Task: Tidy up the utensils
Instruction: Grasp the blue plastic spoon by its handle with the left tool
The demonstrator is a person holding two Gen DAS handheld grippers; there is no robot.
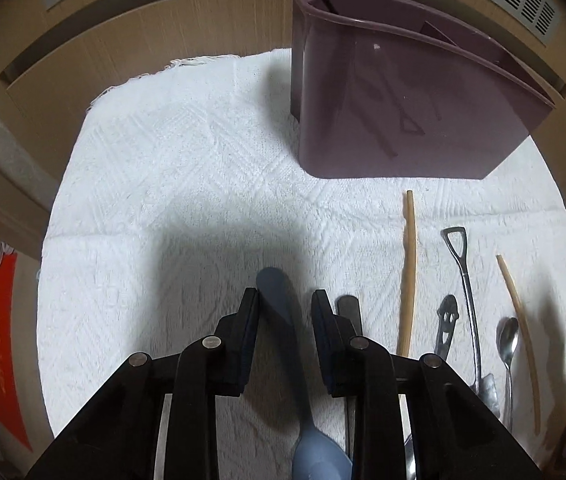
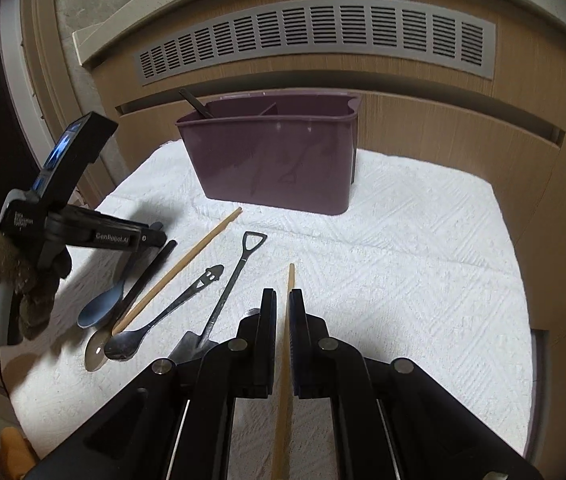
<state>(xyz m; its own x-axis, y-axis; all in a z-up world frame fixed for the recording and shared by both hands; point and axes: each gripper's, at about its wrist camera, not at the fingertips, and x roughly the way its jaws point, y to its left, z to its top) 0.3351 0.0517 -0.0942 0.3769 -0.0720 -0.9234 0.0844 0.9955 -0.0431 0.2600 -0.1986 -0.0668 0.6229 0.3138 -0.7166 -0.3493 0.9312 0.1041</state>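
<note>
a smooth blue plastic spoon (image 1: 283,320) lies between the left gripper (image 1: 285,300)'s spread fingers, unpinched. the right gripper (image 2: 282,304) is nearly closed on a slim wooden chopstick (image 2: 289,280). both rest on nubby white towel (image 2: 403,264), before the glossy purple caddy (image 2: 275,152).

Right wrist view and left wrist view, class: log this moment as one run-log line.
left gripper: open, straddling blue spoon | right gripper: shut on chopstick | purple caddy: upright on white towel
</note>
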